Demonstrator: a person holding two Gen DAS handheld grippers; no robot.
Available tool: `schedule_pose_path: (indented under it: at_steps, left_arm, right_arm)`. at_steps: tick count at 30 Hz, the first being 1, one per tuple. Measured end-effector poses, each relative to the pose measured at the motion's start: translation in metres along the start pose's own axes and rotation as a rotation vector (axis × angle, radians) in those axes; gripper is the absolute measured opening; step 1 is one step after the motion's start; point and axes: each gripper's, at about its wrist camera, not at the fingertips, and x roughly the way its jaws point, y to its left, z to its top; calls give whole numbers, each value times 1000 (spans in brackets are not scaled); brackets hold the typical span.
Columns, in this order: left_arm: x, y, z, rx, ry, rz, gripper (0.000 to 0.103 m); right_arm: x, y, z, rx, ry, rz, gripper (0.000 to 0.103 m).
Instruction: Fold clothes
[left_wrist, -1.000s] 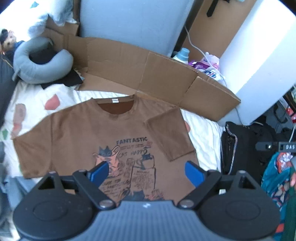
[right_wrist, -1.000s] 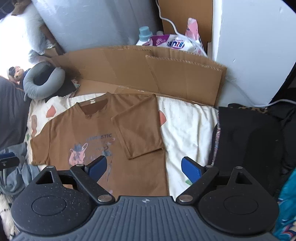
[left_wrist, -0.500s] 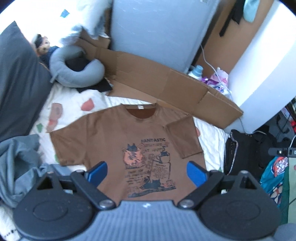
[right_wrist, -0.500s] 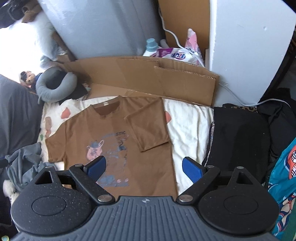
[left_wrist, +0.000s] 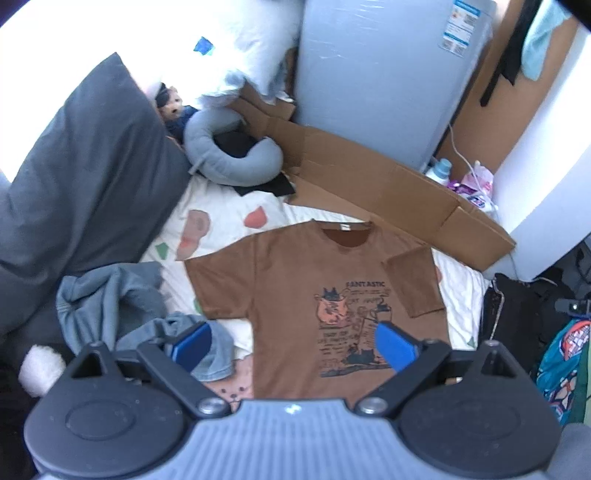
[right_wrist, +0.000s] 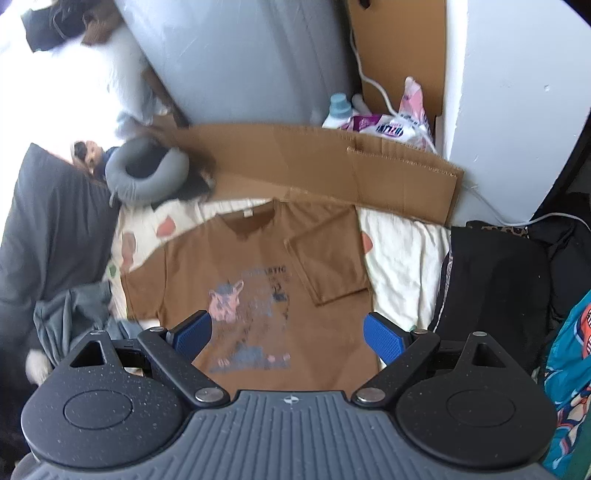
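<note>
Lying flat on the patterned sheet (left_wrist: 221, 221), the brown T-shirt (left_wrist: 295, 280) filled the centre of the left wrist view, collar toward the top of the frame and hem toward the bottom, so its long axis ran away from the tongs, roughly in line with their fingers. 1 sleeve (left_wrist: 413, 284), at centre right of that frame, was already folded in over the chest; the other sleeve (left_wrist: 218, 288) lay spread out at centre left. That open sleeve looked like the next thing to fold.

The left gripper (left_wrist: 293, 345) hung above the hem, its 2 blue pads wide apart and holding nothing. Its left pad sat over a rumpled grey garment (left_wrist: 110, 306) at lower left, just beside the spread sleeve. The right gripper (right_wrist: 286, 334) was likewise spread and empty, over the lower half of the shirt (right_wrist: 258, 280) in the right wrist view, with the folded sleeve (right_wrist: 328, 262) up and right of centre and the spread sleeve (right_wrist: 142, 291) far off at centre left.

Judging by that, the left gripper was the nearer one to the open sleeve, which lay up and left of its fingers. The grey garment crowding that sleeve's edge could be caught by mistake.
</note>
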Motion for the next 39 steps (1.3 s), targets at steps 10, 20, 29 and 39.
schedule_pose_path:
  at_steps: [10, 20, 29, 39]
  left_arm:
    - [23, 73, 1, -103, 20, -20, 97]
    - [80, 103, -9, -129, 0, -75, 95]
    - [158, 142, -15, -202, -27, -87, 92]
    - [270, 188, -35, -248, -37, -60, 82]
  right_arm:
    - [15, 9, -2, 48, 20, -42, 93]
    - [65, 38, -6, 51, 11, -16, 93]
    - [148, 69, -13, 55, 6, -2, 93]
    - [286, 125, -36, -25, -16, 61, 92]
